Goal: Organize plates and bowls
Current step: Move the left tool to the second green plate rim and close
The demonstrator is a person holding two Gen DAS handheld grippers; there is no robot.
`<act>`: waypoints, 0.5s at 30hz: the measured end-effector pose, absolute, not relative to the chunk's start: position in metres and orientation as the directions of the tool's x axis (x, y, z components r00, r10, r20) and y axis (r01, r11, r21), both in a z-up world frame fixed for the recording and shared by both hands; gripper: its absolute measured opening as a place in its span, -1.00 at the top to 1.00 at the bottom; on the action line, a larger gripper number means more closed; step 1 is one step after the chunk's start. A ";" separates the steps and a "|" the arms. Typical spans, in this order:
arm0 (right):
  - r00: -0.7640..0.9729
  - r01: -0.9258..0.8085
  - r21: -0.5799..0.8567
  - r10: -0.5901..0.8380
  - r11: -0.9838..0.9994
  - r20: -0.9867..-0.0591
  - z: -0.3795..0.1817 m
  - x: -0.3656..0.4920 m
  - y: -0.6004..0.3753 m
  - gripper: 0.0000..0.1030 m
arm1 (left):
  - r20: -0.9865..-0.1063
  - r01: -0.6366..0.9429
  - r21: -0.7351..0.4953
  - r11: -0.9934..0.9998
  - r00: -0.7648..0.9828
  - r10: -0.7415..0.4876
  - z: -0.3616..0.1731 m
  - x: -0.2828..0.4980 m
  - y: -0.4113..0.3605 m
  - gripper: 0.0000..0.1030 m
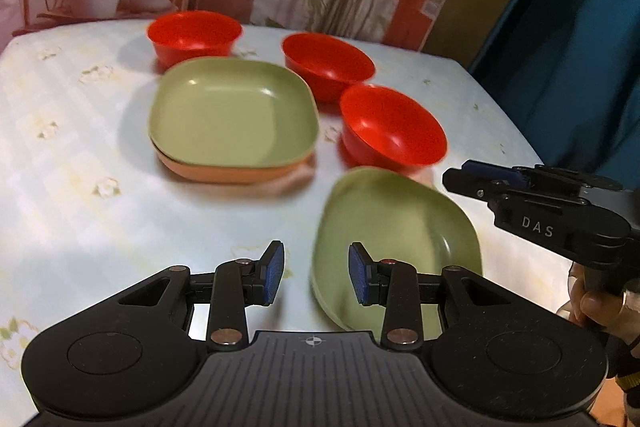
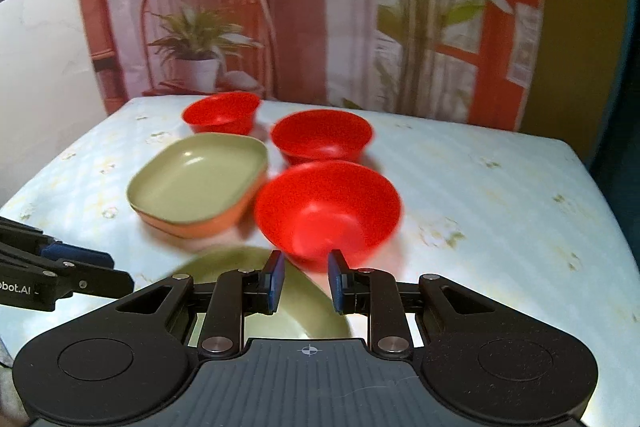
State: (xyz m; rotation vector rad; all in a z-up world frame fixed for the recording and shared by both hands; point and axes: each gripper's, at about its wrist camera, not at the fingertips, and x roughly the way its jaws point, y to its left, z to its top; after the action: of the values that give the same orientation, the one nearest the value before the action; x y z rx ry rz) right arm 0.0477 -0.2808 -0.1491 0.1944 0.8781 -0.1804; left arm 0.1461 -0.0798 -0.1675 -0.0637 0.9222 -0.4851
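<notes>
A green plate (image 1: 234,113) sits stacked on an orange plate (image 1: 224,174) at the table's middle; the stack also shows in the right wrist view (image 2: 196,181). A second green plate (image 1: 394,227) lies alone near the front, under my left gripper (image 1: 316,273), which is open, its jaws straddling the plate's left rim. Three red bowls stand behind: far left (image 1: 194,35), middle (image 1: 328,63), nearest (image 1: 392,129). My right gripper (image 2: 306,279) is open and empty, just before the nearest bowl (image 2: 328,207) and above the lone green plate (image 2: 288,307).
The table (image 1: 80,147) has a pale floral cloth. Its right edge (image 1: 520,131) drops off beside a blue curtain (image 1: 568,47). A printed backdrop with plants (image 2: 320,7) hangs behind the table. The right gripper's body (image 1: 552,215) shows at the right of the left wrist view.
</notes>
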 end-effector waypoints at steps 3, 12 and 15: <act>0.623 0.267 0.082 -0.106 0.960 -0.775 -0.152 0.033 -0.286 0.57 | -0.761 0.389 -0.261 0.883 0.480 -0.436 -0.175 0.142 -0.085 0.27; 0.590 0.360 0.133 -0.115 0.923 -0.799 -0.171 0.003 -0.296 0.56 | -0.787 0.378 -0.281 0.882 0.435 -0.438 -0.186 0.148 -0.090 0.27; 0.579 0.359 0.147 -0.096 0.922 -0.810 -0.178 0.000 -0.293 0.56 | -0.793 0.372 -0.293 0.881 0.420 -0.441 -0.189 0.150 -0.090 0.27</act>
State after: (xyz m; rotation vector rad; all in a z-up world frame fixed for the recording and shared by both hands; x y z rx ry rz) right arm 0.0001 -0.2929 -0.1775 0.3117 0.9189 -0.2713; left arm 0.1498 -0.0896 -0.1895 -0.0757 1.0171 -0.5103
